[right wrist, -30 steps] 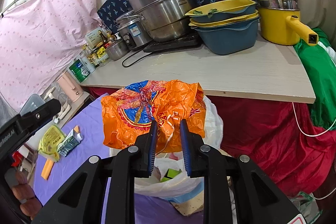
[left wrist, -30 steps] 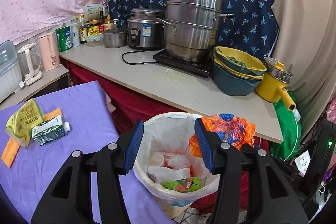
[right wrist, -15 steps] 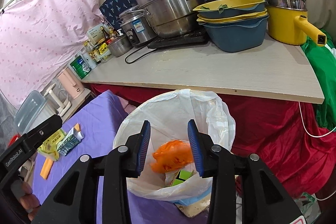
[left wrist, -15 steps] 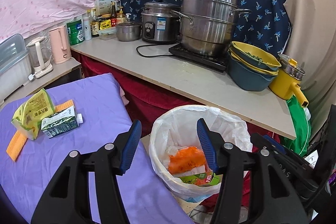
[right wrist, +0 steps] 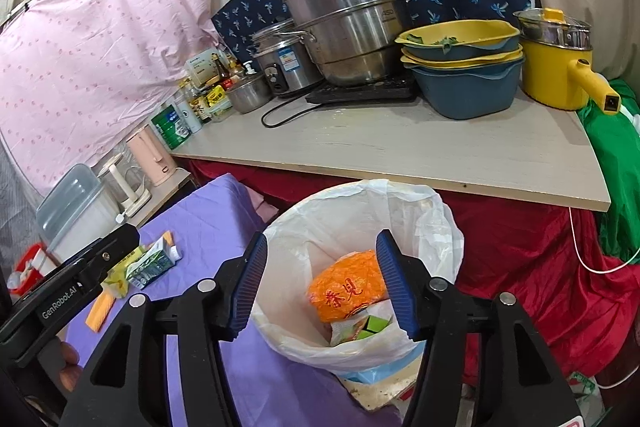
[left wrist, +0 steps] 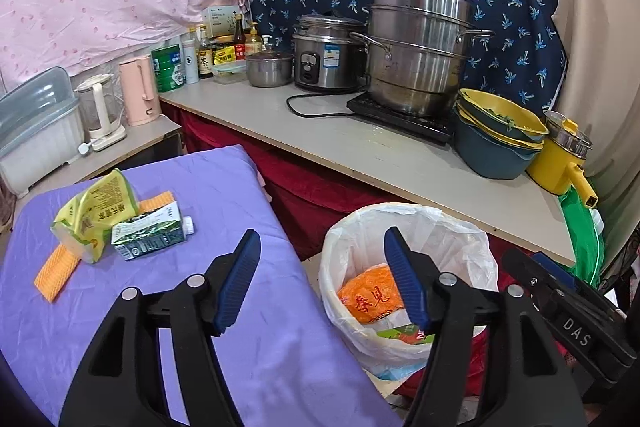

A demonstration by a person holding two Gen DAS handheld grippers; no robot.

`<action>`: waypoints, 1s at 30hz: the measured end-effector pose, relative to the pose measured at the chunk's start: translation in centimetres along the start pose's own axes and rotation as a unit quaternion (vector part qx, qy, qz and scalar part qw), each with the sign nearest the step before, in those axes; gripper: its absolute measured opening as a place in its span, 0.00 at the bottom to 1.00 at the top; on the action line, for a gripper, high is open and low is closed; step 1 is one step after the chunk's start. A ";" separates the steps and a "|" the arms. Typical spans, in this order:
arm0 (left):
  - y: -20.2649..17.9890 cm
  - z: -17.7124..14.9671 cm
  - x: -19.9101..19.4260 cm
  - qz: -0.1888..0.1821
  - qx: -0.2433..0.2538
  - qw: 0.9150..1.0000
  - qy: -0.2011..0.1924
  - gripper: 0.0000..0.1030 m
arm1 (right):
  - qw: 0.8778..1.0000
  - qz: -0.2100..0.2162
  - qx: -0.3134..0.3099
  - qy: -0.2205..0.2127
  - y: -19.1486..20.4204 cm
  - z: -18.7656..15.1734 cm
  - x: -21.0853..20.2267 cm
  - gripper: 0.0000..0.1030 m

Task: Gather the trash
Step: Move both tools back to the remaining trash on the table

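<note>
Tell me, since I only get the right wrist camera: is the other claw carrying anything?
Observer: No. The left claw is open with nothing between its pads, and its jaws have just been opening.
Operator: What lies on the purple cloth? I can only make out a carton.
Observer: A yellow-green snack bag leans against that green carton.
Operator: And the orange bit beside them?
Observer: It is a flat orange strip that runs under the snack bag and shows again behind it.
</note>
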State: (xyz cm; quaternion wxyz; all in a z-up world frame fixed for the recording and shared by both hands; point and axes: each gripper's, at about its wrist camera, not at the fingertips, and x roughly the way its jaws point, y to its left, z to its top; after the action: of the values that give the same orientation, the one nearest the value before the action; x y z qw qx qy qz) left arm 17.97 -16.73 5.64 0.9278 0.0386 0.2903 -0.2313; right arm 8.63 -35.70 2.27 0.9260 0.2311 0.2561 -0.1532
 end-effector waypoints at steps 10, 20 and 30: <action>2.9 -0.6 -2.0 0.025 -0.009 1.000 -0.007 0.63 | 0.999 0.024 -0.026 0.006 4.0 -1.0 -0.9 0.55; 6.9 -1.4 -3.6 0.053 -0.027 0.998 -0.013 0.71 | 0.998 0.037 -0.046 0.012 7.6 -2.0 -1.0 0.62; 11.9 -2.4 -4.3 0.085 -0.048 0.995 -0.013 0.74 | 0.995 0.057 -0.074 0.030 12.1 -3.4 0.3 0.64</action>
State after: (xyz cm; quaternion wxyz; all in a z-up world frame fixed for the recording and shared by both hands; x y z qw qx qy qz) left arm 18.96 -3.87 5.35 0.9486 0.0159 0.2844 -0.1378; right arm 12.40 -23.75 3.74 0.9396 0.1810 0.2811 -0.0736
